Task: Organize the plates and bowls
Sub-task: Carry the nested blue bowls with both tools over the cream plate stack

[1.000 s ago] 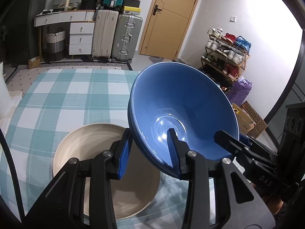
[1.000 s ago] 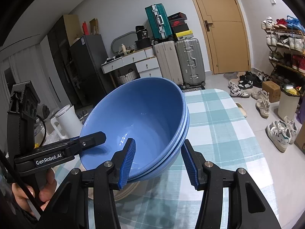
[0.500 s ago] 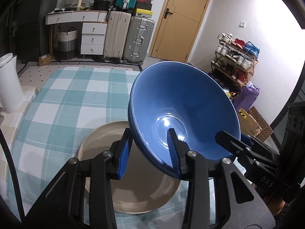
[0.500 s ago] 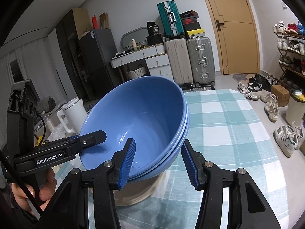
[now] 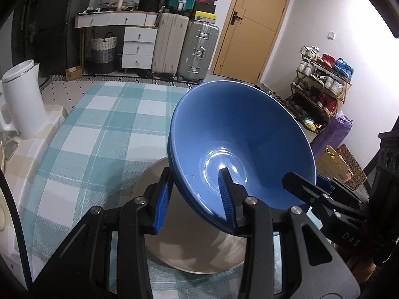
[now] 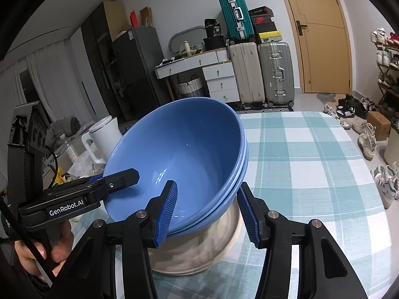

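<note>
A stack of blue bowls (image 5: 239, 134) hangs above the checked tablecloth, held at opposite rims by both grippers. My left gripper (image 5: 194, 199) is shut on its near rim, one finger inside and one outside. My right gripper (image 6: 207, 209) is shut on the other rim of the blue bowls (image 6: 184, 149). Each gripper shows in the other's view: the right gripper (image 5: 309, 194) at right, the left gripper (image 6: 117, 182) at left. A beige plate (image 5: 189, 249) lies on the cloth directly below the bowls; it also shows in the right wrist view (image 6: 194, 254).
A white kettle (image 5: 22, 102) stands at the table's left edge, also in the right wrist view (image 6: 104, 137). The checked tablecloth (image 6: 311, 164) stretches beyond the plate. Suitcases, drawers, a door and shoe racks stand past the table.
The bowls and both grippers have moved together over the beige plate, which now sits directly under the bowls. The grip is unchanged.
</note>
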### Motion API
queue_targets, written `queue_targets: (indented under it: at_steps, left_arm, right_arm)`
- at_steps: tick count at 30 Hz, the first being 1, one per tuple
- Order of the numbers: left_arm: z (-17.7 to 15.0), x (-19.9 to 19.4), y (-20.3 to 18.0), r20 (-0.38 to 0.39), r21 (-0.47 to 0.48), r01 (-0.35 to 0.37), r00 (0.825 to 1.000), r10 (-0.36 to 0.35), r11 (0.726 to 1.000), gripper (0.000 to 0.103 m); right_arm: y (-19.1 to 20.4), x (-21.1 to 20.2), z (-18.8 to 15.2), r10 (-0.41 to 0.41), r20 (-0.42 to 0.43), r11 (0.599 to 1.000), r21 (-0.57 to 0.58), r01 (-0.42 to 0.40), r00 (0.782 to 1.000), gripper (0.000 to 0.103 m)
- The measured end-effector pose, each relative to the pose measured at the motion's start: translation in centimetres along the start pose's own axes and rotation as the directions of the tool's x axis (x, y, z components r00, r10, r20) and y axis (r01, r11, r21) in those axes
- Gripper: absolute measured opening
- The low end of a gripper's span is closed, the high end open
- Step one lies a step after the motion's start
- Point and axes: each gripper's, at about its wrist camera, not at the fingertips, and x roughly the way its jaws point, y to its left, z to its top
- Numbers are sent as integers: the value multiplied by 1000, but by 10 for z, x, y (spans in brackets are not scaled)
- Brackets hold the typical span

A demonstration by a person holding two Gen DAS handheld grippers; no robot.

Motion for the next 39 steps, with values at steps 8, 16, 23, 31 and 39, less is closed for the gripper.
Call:
queue_targets:
  at_steps: [8, 16, 23, 31, 39]
  left_arm:
    - [-5, 7, 18, -26, -25, -30, 999, 30, 999, 34]
    - [-8, 17, 28, -42, -34, -46, 998, 45, 998, 34]
    - [-10, 27, 30, -56, -37, -50, 997, 48, 998, 34]
    - [-10, 31, 33, -61, -59, -65, 996, 61, 996, 34]
    - [-12, 32, 35, -50, -78, -54, 998, 50, 995, 36]
  right_arm:
    - [6, 20, -2, 20, -34, 1000, -8, -20, 999, 51]
    - [11, 35, -3, 25, -58, 1000, -18, -26, 998, 51]
    - [8, 42, -7, 19, -77, 1000, -15, -20, 997, 51]
    - [7, 43, -6, 20, -87, 999, -25, -22, 996, 51]
    - [11, 49, 0, 19, -113, 998, -53, -25, 993, 52]
